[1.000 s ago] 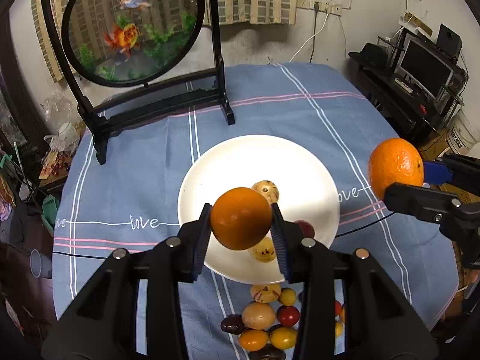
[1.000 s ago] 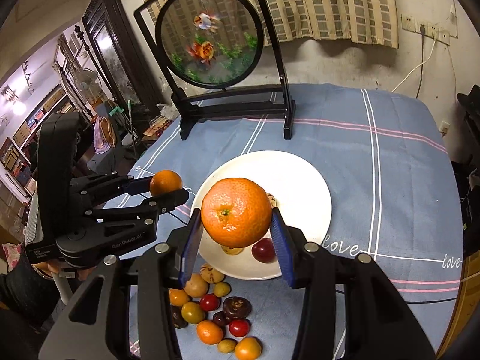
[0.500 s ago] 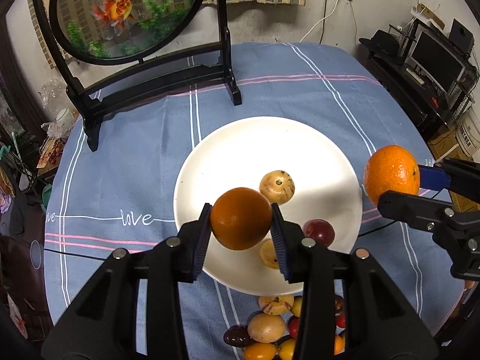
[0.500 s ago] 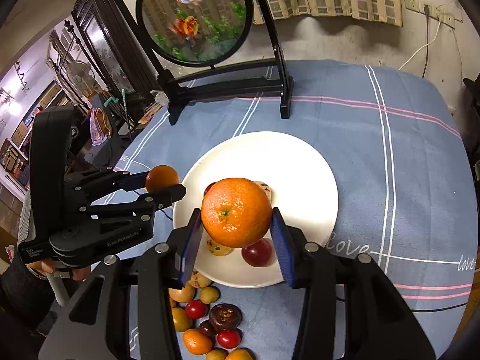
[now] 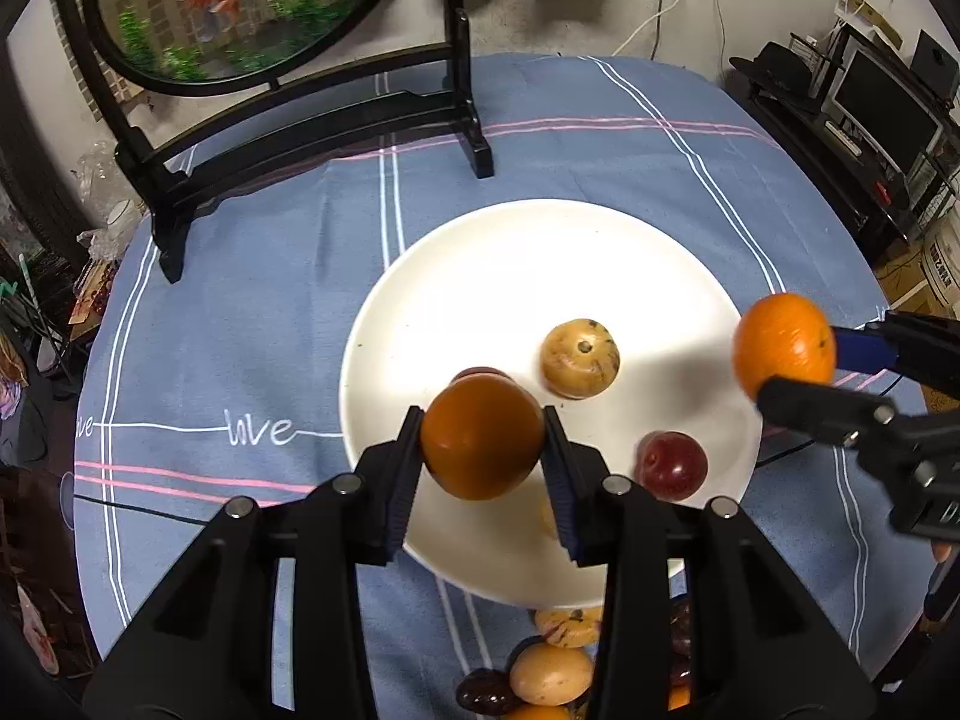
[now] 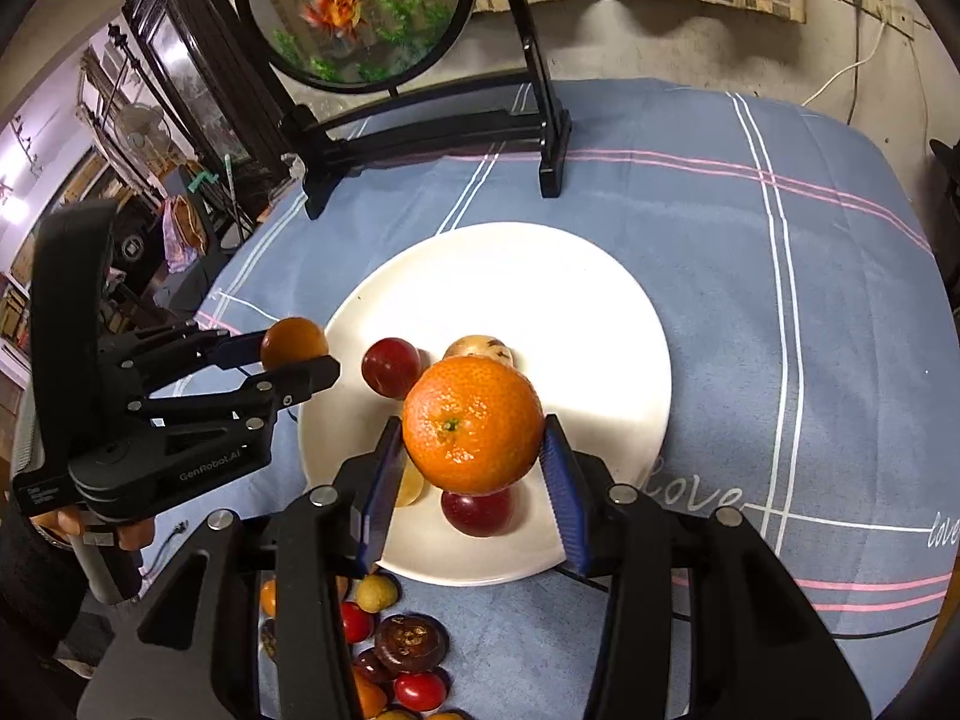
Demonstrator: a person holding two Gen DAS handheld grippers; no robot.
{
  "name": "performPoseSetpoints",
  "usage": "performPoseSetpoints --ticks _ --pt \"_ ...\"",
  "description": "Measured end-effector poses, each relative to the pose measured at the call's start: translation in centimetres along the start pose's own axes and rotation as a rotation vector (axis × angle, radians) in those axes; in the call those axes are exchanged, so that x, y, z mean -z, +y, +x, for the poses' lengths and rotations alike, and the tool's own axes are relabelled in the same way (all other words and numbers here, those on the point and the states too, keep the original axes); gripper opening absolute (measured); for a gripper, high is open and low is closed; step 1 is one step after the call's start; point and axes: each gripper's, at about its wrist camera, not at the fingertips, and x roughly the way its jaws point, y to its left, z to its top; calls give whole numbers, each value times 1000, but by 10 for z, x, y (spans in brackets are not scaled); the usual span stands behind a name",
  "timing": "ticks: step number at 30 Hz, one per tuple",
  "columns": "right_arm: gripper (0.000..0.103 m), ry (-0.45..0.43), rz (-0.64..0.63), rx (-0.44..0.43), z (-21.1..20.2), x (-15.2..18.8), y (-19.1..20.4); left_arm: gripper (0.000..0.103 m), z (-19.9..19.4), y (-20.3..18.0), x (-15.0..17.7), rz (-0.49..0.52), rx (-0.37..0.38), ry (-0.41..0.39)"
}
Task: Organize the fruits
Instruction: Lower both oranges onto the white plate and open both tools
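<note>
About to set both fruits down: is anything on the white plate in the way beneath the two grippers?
Yes. Under the right gripper and its orange lie a red fruit and a yellowish one. The plate is bare on its far half.

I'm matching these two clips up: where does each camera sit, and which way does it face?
Left wrist: on the left gripper, looking down at the white plate; its fingers clamp a dark orange fruit.
Right wrist: on the right gripper, facing the plate too, clamping a bright orange; a hand shows at left.
Shared: plate, blue tablecloth, goldfish screen, each other's gripper.
</note>
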Motion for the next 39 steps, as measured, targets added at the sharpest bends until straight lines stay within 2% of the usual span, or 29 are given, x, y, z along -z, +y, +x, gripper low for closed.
performPoseSetpoints --ticks 17,20,21,22,23,26,27,33,39 --pt "46 61 -5 38 30 -6 -6 39 32 -11 -10 49 -23 45" --pt "46 106 -7 50 42 -9 -8 39 37 -17 -11 68 -26 53" --pt "47 122 -7 66 46 -10 -8 43 38 -19 -12 73 -29 53" --pt "47 140 -9 79 50 -10 -8 57 38 -20 -14 74 -43 45" --pt "47 141 -12 80 51 -11 -8 61 35 -20 -15 77 -56 24" --pt "54 110 -4 70 45 -13 -10 63 31 -18 -18 78 -50 7" --pt "66 96 8 68 42 -13 -12 63 30 -17 -18 80 -55 5" --pt "66 46 28 79 18 -8 -16 63 15 2 -16 32 -49 -14" --pt "66 23 45 84 -16 20 -15 67 -18 24 2 -14 -52 -48"
